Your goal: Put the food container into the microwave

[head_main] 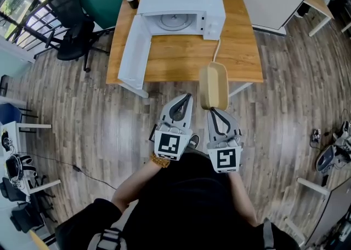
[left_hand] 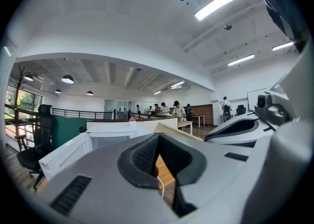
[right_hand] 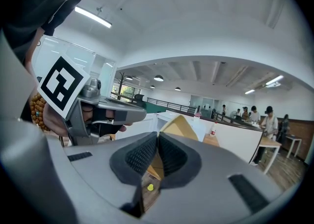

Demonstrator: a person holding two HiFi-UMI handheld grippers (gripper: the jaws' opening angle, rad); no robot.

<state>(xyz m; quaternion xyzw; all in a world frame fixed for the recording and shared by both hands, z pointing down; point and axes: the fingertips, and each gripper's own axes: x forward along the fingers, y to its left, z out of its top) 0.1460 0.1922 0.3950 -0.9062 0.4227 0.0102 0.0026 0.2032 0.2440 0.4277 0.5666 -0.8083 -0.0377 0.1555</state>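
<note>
The food container (head_main: 213,85) is a long tan box with round corners. The right gripper (head_main: 215,110) pinches its near end and holds it up in the air, over the front edge of the wooden table (head_main: 237,46). The left gripper (head_main: 187,97) is closed and holds nothing. The white microwave (head_main: 181,1) sits on the table with its door (head_main: 133,54) wide open.

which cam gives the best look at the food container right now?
Head view: the whole tan food container shows from above, held at its near end by the right gripper. Right gripper view shows only a tan wedge rising from the shut jaws. Left gripper view gives at most a pale sliver.
</note>
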